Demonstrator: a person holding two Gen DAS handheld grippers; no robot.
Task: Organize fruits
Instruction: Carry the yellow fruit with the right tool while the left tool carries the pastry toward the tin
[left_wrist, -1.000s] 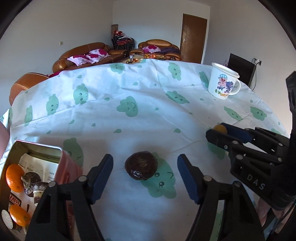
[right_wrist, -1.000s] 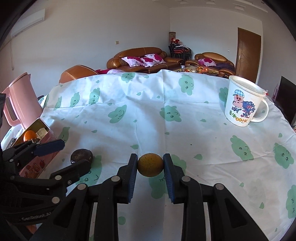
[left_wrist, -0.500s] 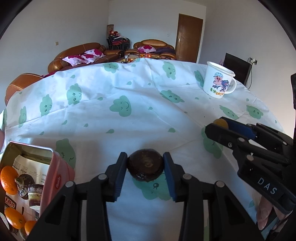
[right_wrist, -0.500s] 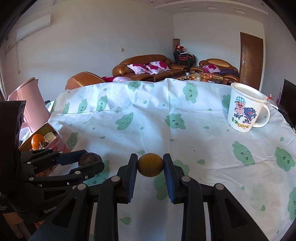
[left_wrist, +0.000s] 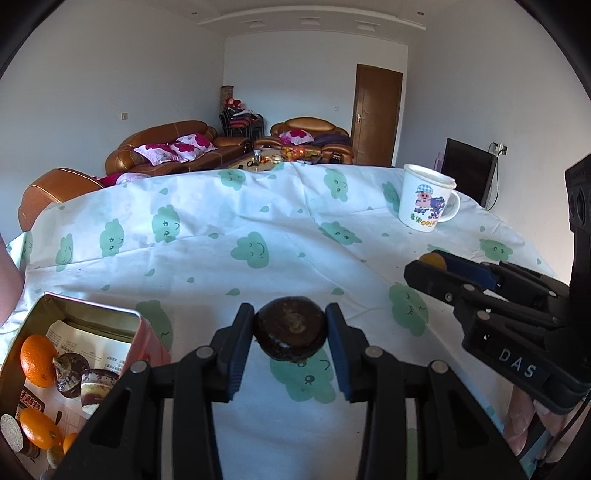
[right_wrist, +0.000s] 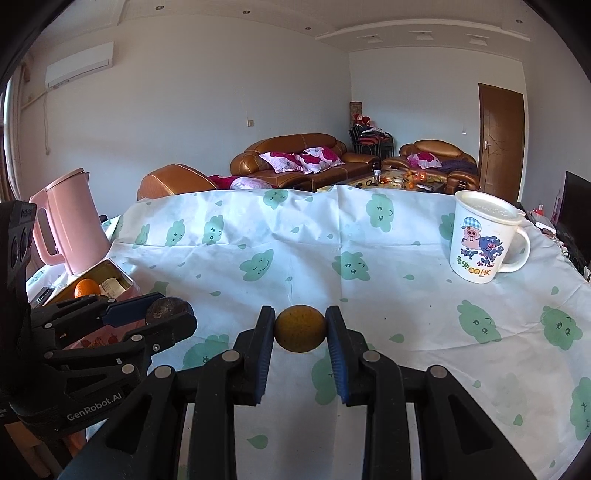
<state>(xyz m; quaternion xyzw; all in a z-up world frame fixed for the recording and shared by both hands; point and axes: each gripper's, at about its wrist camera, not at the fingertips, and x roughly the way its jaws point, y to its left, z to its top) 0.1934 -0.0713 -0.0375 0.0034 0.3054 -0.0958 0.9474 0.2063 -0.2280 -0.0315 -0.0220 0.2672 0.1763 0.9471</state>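
My left gripper is shut on a dark brown round fruit and holds it above the tablecloth. It also shows in the right wrist view at the left. My right gripper is shut on a yellow-brown round fruit, lifted off the cloth; it shows at the right of the left wrist view. A pink metal tin at lower left holds oranges, dark fruits and packets.
A white cartoon mug stands at the right on the cloud-print tablecloth. A pink kettle stands left, behind the tin. Brown sofas lie beyond the table's far edge.
My left gripper closed on the dark fruit and lifted it off the cloth. My right gripper rose too, still holding the yellow-brown fruit.
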